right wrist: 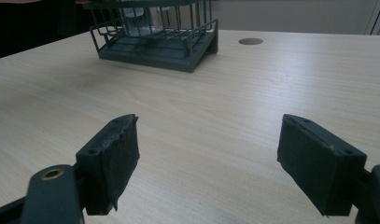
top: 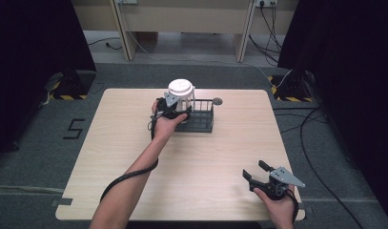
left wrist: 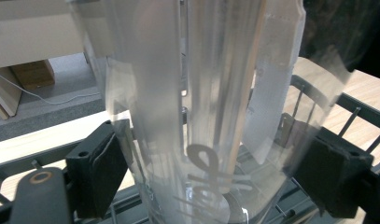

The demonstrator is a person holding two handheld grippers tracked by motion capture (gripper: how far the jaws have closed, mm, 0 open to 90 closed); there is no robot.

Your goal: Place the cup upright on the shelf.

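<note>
A clear plastic cup [top: 183, 98] with a white lid [top: 179, 87] stands upright in the left end of a dark wire rack [top: 201, 121] at the far middle of the table. My left gripper [top: 178, 111] is shut on the cup from the near left. In the left gripper view the cup [left wrist: 201, 93] sits between the two pads [left wrist: 101, 175] of my left gripper [left wrist: 211, 177], with the rack's rim [left wrist: 355, 105] behind it. My right gripper [top: 254, 170] rests open near the front right corner. Nothing lies between the jaws of the right gripper [right wrist: 208, 158], which faces the rack [right wrist: 155, 46].
The light wooden table [top: 134, 157] has a round cable hole [top: 217, 101] just right of the rack, also in the right gripper view [right wrist: 250, 41]. The right half of the rack holds nothing. Cables and desk legs lie on the floor beyond the far edge.
</note>
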